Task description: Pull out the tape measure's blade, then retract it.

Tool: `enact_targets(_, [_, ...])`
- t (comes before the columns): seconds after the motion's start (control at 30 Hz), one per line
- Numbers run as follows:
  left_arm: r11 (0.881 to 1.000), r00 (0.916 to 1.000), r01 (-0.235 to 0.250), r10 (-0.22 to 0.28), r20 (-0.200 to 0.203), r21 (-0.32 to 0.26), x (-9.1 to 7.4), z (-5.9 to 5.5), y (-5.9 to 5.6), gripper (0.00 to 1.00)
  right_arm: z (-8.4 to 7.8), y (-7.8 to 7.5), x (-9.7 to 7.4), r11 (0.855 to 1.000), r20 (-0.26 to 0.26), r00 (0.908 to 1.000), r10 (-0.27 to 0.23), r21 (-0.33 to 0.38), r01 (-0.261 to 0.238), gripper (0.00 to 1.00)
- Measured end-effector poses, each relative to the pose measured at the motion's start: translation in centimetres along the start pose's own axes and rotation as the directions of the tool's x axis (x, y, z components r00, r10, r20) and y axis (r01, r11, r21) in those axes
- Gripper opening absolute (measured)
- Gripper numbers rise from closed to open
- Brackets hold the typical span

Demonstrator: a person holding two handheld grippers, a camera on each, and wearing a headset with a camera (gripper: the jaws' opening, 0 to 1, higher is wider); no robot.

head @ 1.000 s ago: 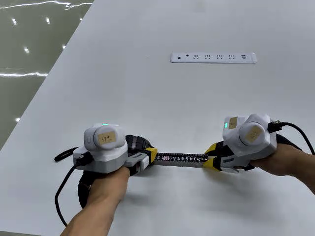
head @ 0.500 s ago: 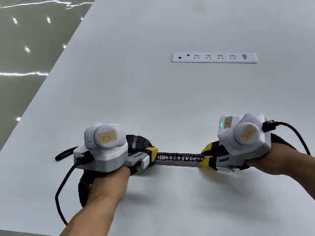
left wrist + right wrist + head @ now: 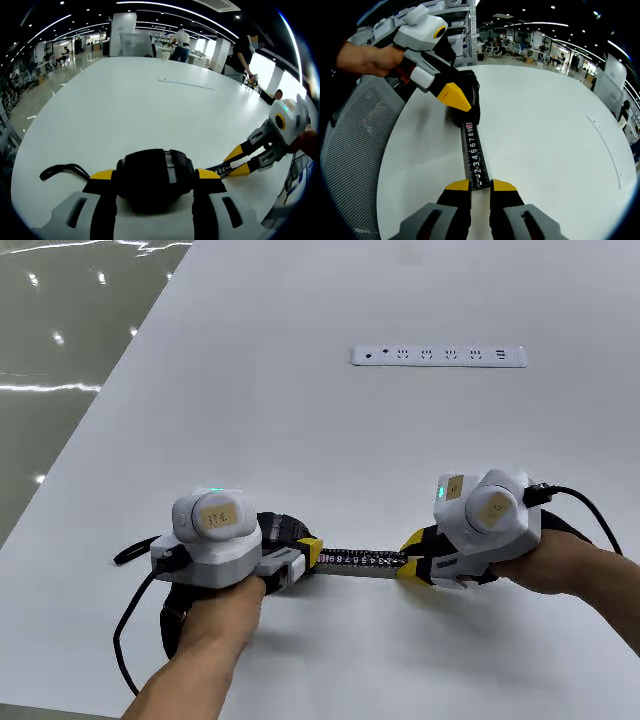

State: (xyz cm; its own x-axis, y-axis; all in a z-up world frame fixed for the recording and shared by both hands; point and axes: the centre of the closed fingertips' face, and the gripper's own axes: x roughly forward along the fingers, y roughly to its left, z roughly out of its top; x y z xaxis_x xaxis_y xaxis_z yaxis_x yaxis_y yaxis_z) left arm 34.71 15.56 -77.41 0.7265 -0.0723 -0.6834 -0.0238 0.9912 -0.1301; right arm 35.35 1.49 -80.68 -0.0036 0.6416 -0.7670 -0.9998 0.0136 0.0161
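1. Claw on the right (image 3: 410, 565): closed on the free end of the black numbered metal blade (image 3: 360, 560). In the right gripper view the yellow-tipped jaws of this claw (image 3: 480, 187) meet on the blade (image 3: 472, 160) at its tip.
2. Left claw (image 3: 300, 555): clamped on the black round tape measure case (image 3: 280, 530). In the left gripper view its jaws stand on either side of the case (image 3: 155, 175) and press against it.
3. Location of the work: the case rests on the white table (image 3: 300, 420) near the near edge, left of centre. The blade runs from it to the right, low over the table surface. A white power strip (image 3: 438, 356) lies well apart on the far side.
4. Step in hand: only a short length of blade is out, with the single-digit marks showing. Judged from this moment alone, that fits either the start of the pull-out or the end of the retraction. It cannot be settled which.
5. Next move, if extending: draw the right claw further right along the line of the blade, and hold the case fixed with the left claw.
6. Next move, if retracting: guide the tip left toward the mouth of the case at a controlled pace. Release only when the tip is at the case, so that the blade does not snap back.
7. Pose: the two claws face each other along the blade line.
   - The left hand (image 3: 220, 615) reaches in from the near edge, and its claw points right.
   - The right hand (image 3: 545, 565) reaches in from the right, and its claw points left.
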Motion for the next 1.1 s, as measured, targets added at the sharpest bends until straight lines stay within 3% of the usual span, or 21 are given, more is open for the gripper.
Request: enact_targets(1.1, [1.0,1.0,0.008,-0.008,-0.003,-0.006,0.1,0.1,0.5,0.56,2.4,0.4,2.0,0.999,0.012,0.9997,0.021,-0.027,-0.02,0.1])
